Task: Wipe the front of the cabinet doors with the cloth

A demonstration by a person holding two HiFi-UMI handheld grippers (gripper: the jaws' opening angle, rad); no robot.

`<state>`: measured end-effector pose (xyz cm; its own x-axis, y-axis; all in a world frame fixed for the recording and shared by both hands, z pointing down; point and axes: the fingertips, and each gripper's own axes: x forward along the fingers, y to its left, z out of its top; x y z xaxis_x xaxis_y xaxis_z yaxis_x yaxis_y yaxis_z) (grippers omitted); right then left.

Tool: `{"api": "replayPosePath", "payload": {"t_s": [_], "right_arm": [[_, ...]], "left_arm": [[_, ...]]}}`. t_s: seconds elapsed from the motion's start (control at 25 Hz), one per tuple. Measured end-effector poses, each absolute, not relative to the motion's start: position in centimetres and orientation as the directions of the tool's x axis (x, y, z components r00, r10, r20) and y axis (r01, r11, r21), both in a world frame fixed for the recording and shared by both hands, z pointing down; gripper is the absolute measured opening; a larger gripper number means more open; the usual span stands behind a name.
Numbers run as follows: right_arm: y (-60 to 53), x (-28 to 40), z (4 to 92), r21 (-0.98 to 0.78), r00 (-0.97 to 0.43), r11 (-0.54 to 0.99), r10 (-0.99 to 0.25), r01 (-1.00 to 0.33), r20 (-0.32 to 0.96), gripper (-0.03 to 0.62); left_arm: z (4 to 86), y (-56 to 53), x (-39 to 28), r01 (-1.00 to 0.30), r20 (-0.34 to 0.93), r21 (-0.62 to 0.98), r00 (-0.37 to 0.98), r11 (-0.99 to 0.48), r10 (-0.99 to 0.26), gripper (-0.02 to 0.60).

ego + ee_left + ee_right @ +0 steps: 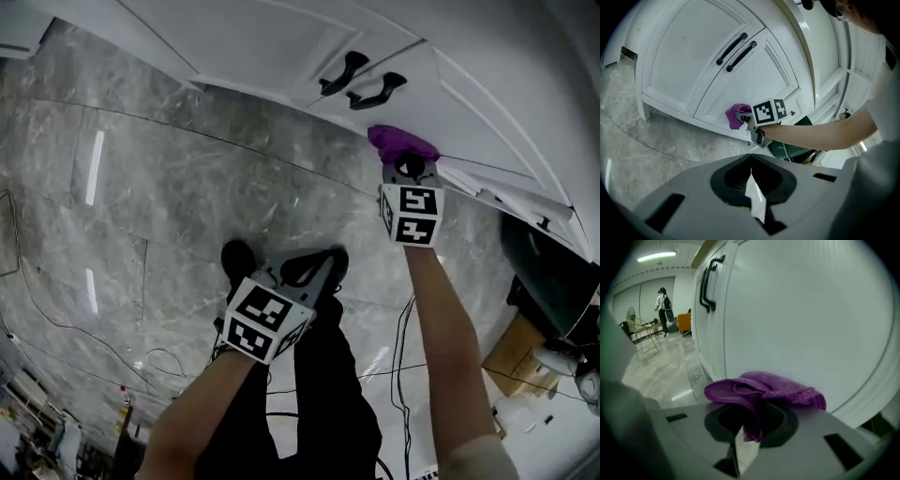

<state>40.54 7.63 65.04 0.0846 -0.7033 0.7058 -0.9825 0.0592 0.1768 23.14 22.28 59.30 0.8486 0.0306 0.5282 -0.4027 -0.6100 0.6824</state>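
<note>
The purple cloth (401, 142) is bunched in my right gripper (404, 157), which is shut on it and holds it against the lower part of the white cabinet door (441, 103). In the right gripper view the cloth (764, 387) drapes over the jaws with the door (801, 310) right behind it. From the left gripper view, the cloth (736, 115) and right gripper (746, 117) sit near the right door's bottom edge, below the two black handles (737, 51). My left gripper (314, 270) hangs back over the floor, shut and empty.
Grey marble floor (141, 206) runs up to the cabinet base. Black cables (403, 375), a cardboard box (520, 356) and a dark green object (548, 277) lie to the right. Far down the room are a person (662, 310) and chairs (644, 336).
</note>
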Motion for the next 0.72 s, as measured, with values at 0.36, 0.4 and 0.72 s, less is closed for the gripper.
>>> {"api": "replayPosePath", "payload": {"t_s": [0.36,0.4,0.72], "right_arm": [[8.7,41.7,74.3,0.18,0.113,0.063,-0.566,-0.982,0.817,0.064],[8.7,41.8,74.8,0.181,0.119,0.055,-0.562,-0.982,0.818,0.064],[8.7,39.8,70.5,0.139,0.076,0.078,-0.54,-0.987,0.839,0.063]], "left_arm": [[62.2,23.6,21.5,-0.411,0.554,0.673,0.831,-0.615,0.051,0.021],[62.3,23.5,21.4,-0.412,0.556,0.67,0.83,-0.618,0.05,0.021],[59.8,22.2,22.1,-0.432,0.532,0.679,0.846,-0.593,-0.006,0.021]]}}
